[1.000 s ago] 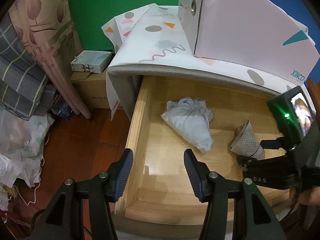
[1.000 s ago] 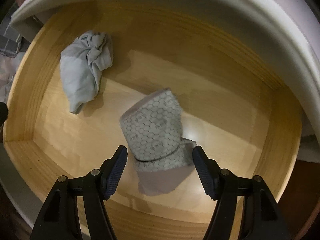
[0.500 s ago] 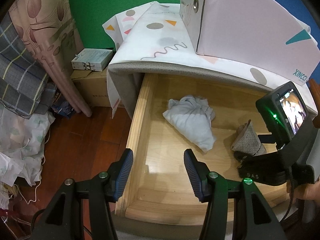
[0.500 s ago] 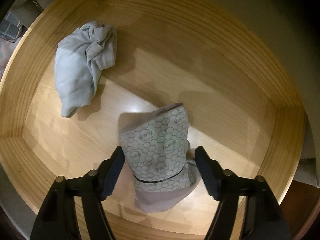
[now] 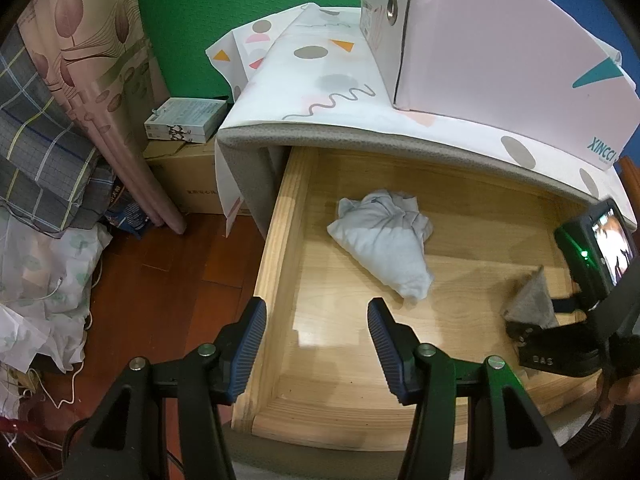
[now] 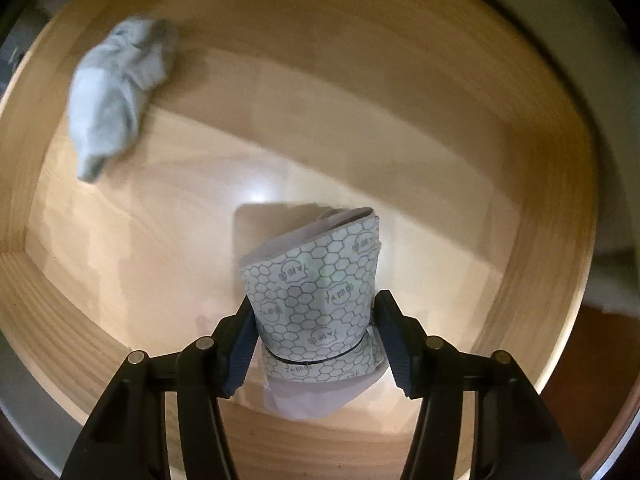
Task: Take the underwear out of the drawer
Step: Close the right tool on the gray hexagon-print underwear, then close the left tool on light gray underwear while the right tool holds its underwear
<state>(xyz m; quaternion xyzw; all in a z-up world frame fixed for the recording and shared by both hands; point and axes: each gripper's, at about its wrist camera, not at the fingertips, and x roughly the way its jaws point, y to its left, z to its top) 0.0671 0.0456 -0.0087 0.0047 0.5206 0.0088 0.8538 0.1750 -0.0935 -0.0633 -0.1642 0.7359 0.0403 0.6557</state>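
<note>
The wooden drawer (image 5: 280, 216) stands pulled out from under a worktop covered with a patterned cloth (image 5: 320, 92). A pale pink box (image 5: 500, 52) sits on that cloth.

Right claw (image 6: 314, 330): pointed steeply down into the drawer, jaws closing. The folded, honeycomb-printed underwear (image 6: 316, 280) stands between the two blue pads (image 6: 244, 340), and both pads touch its sides, so the claw is grasping the garment. A thin dark band runs round its lower part. The garment sits on the drawer floor toward the front right; in the left wrist view it shows as a grey peak (image 5: 530, 300) just above the right claw body (image 5: 560, 344).

Left claw (image 5: 316, 344): released, with nothing between its jaws. It hovers over the front left corner of the drawer, one pad outside the side wall and one over the drawer floor.

A crumpled pale blue garment (image 5: 384, 240) lies apart toward the drawer's rear left, well clear of both claws.

Beside the drawer, a cardboard carton (image 5: 188, 176) carries a small white box (image 5: 184, 120).
</note>
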